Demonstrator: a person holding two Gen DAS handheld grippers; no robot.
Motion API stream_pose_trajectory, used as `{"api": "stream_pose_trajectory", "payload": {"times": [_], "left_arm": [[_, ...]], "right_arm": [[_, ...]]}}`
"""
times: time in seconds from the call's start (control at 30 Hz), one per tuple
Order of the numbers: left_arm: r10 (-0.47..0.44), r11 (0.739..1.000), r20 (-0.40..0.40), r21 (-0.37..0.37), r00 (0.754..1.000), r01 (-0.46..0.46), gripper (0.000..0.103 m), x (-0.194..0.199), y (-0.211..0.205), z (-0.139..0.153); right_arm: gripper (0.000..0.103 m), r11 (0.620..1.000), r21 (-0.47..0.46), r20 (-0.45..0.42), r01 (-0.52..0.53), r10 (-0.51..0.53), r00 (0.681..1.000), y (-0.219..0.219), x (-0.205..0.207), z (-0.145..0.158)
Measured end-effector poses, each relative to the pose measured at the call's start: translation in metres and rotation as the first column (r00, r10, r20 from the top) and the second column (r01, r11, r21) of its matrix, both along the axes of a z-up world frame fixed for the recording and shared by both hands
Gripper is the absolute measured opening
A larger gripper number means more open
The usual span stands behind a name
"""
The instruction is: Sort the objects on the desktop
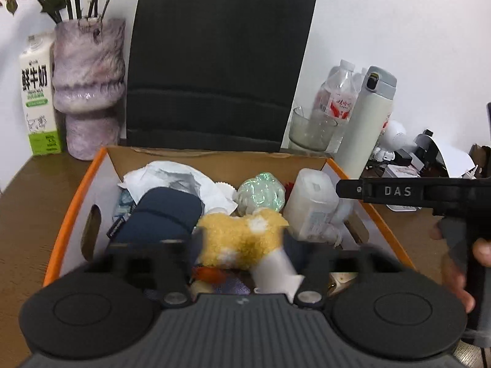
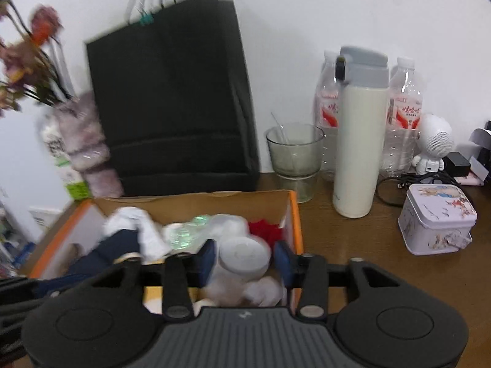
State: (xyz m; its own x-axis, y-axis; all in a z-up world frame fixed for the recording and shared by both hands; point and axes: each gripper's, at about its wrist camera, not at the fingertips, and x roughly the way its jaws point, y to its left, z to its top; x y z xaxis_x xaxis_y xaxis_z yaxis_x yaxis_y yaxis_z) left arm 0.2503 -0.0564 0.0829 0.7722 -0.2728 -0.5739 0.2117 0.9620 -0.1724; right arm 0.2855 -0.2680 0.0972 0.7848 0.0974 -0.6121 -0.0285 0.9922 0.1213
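An orange-rimmed cardboard box (image 1: 76,205) holds several things: a navy pouch (image 1: 162,214), white crumpled paper (image 1: 181,178), an iridescent green ball (image 1: 260,194) and a white plastic bottle (image 1: 310,202). My left gripper (image 1: 242,242) is closed on a yellow plush toy (image 1: 239,239) above the box. My right gripper (image 2: 244,259) straddles the white bottle (image 2: 242,257) in the box (image 2: 296,214); its blue pads sit either side, and I cannot tell whether they touch. It also shows in the left wrist view (image 1: 399,191).
A black paper bag (image 1: 221,61) stands behind the box. A milk carton (image 1: 38,98) and a purple vase (image 1: 89,92) stand at the left. A glass cup (image 2: 294,153), water bottles (image 2: 405,113), a white thermos (image 2: 359,132), a printed tin (image 2: 435,217) and a white figure-shaped speaker (image 2: 434,144) stand at the right.
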Motion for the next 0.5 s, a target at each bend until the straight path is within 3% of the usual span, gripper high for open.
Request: {"api": "stream_pose_trajectory", "payload": {"times": [0.03,0.1,0.17,0.27,0.37,0.5], "left_arm": [[0.007,1.0,0.02,-0.001,1.0,-0.007,0.065,-0.005,0.003,0.001],[0.013,1.0,0.057,0.012,0.998,-0.014,0.077,-0.023,0.011,0.007],[0.025,1.0,0.068,0.013,0.997,-0.026,0.103,-0.049,0.021,0.013],[0.063,0.998,0.079,0.019,0.995,-0.065,0.103,-0.096,0.034,0.006],[0.107,0.991,0.049,0.08,0.993,-0.111,0.103,-0.132,0.034,-0.012],[0.133,0.981,0.014,0.138,0.991,-0.134,0.103,-0.165,0.035,-0.035]], "right_arm": [[0.057,1.0,0.001,0.015,0.005,-0.005,1.0,-0.001,-0.003,-0.002],[0.058,1.0,0.023,0.064,-0.012,0.01,0.998,-0.004,-0.024,-0.001],[0.075,0.998,0.006,0.084,-0.055,0.055,0.995,-0.002,-0.056,0.0],[0.087,0.995,-0.042,0.089,-0.089,0.092,0.992,0.008,-0.117,-0.011],[0.087,0.99,-0.054,0.007,-0.132,0.132,0.991,0.024,-0.165,-0.036],[0.087,0.994,-0.045,-0.03,-0.095,0.093,0.995,0.042,-0.209,-0.058]]}}
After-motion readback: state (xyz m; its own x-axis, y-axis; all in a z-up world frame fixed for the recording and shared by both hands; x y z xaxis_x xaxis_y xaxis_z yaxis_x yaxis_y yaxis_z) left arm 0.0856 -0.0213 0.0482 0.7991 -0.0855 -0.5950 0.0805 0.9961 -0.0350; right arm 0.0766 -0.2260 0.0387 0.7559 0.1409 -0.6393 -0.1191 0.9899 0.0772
